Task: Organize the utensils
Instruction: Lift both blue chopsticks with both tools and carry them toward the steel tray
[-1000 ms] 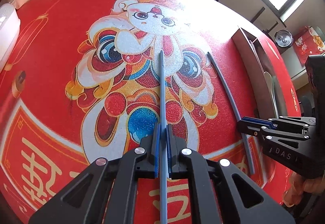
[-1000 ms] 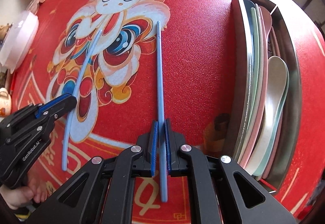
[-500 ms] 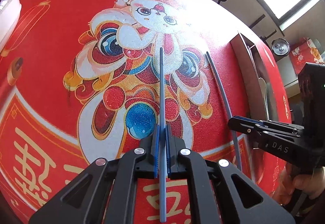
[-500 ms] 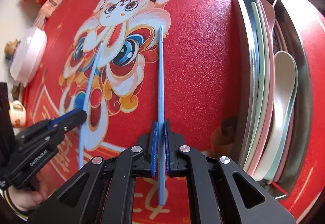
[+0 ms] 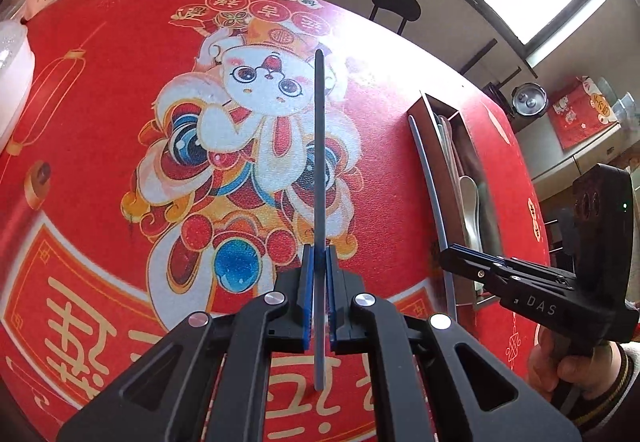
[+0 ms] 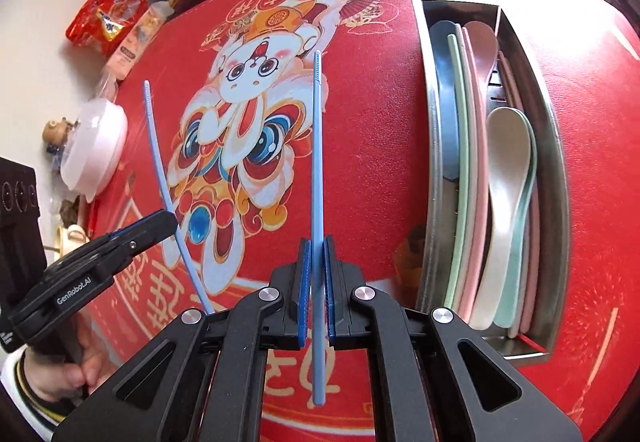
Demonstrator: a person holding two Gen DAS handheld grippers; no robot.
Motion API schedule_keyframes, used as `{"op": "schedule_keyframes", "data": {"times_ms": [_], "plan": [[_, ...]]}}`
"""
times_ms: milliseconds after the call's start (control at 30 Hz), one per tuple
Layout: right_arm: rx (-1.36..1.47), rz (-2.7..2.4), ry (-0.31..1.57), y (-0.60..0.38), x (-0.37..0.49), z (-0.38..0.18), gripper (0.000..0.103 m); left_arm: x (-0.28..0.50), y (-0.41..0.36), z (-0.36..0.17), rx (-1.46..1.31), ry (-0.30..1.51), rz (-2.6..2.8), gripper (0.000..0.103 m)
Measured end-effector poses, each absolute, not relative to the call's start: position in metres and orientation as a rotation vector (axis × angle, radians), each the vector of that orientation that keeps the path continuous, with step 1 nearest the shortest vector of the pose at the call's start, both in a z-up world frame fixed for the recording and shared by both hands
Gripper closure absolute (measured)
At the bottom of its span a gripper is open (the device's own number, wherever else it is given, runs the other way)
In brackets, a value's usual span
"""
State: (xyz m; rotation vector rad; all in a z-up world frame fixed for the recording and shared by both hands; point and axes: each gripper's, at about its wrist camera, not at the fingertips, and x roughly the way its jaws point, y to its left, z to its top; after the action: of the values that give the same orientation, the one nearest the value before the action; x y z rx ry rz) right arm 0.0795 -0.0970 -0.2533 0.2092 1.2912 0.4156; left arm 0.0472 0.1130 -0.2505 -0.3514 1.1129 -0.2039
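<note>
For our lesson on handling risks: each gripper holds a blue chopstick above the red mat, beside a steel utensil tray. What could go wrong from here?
1. Each blue chopstick is pinched near one end, so its long free end could pivot or slip in the right gripper or left gripper.
2. The steel utensil tray is crowded with spoons, so a chopstick may catch or rest on top.

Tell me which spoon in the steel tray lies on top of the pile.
The white spoon, in the steel tray's right-hand compartment: its whole bowl shows, while the mint spoon beneath only peeks out along its right edge.
</note>
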Motion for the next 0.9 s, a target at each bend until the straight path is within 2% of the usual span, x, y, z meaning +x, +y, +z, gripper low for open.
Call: {"op": "schedule_keyframes", "data": {"times_ms": [900], "plan": [[0.244,0.410,1.199,-0.125,0.077,-0.230,0.097,0.050,0.076,-0.201,-0.251,1.007,-0.275,0.098]]}}
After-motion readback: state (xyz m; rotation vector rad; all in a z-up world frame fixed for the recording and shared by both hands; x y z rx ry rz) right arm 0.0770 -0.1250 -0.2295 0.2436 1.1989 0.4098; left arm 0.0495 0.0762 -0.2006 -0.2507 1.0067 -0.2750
